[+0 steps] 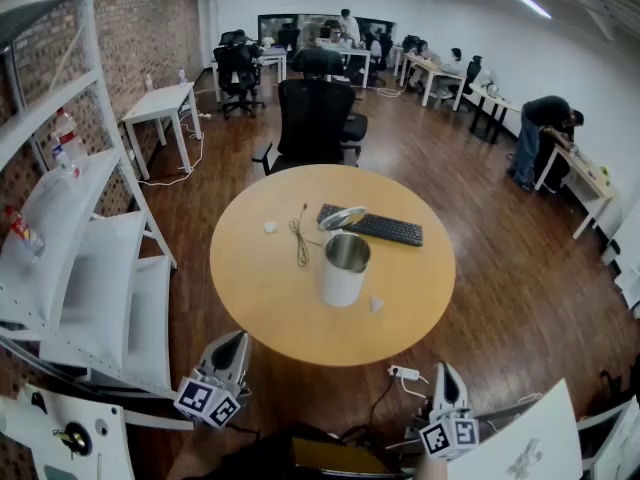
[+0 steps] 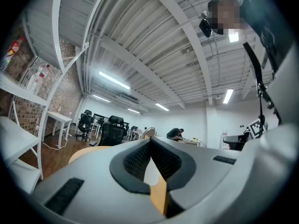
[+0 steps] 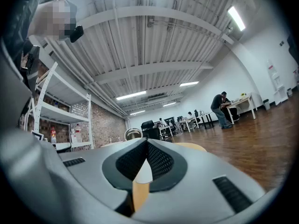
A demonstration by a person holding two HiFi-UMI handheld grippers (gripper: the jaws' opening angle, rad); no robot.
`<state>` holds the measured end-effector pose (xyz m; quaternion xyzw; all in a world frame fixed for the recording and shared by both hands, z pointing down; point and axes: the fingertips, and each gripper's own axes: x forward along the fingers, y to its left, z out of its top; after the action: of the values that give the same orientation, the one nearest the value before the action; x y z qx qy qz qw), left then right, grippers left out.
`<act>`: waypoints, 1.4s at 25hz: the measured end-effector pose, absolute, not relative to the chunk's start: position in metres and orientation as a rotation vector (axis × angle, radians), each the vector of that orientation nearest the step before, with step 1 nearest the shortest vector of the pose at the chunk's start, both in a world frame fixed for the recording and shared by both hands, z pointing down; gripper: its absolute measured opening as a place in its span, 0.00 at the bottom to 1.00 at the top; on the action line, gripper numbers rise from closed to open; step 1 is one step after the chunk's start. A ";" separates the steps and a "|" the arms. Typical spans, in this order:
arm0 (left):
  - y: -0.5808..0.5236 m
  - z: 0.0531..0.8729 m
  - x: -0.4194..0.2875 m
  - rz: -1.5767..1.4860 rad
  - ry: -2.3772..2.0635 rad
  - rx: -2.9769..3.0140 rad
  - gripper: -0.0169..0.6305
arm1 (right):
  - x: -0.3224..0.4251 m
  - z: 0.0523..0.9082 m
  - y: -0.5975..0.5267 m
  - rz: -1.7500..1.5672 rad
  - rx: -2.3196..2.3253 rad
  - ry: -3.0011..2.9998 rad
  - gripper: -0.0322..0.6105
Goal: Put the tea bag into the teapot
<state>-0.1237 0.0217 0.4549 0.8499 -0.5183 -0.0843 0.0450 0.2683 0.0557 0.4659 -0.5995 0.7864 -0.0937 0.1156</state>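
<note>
The teapot is a steel-and-white cylinder near the middle of the round wooden table; its round lid is tipped up behind it. A small white piece lies left of a thin dark string, and another white piece lies right of the pot; they are too small to tell which is the tea bag. My left gripper and right gripper hang below the table's near edge, both shut and empty. The teapot's top shows beyond my right gripper. My left gripper points level at the table.
A black keyboard lies behind the teapot. A black office chair stands at the table's far side. White shelving runs along the left wall. Desks with several people fill the back and right of the room.
</note>
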 end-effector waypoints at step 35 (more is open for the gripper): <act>-0.038 0.439 -0.139 -0.164 -1.614 2.632 0.02 | 0.221 0.466 -0.050 -0.319 -1.625 2.346 0.06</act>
<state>-0.1388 -0.0382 0.4394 0.8509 -0.5220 -0.0532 0.0249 0.2210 -0.0499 0.4657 -0.5607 0.8095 -0.1102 0.1347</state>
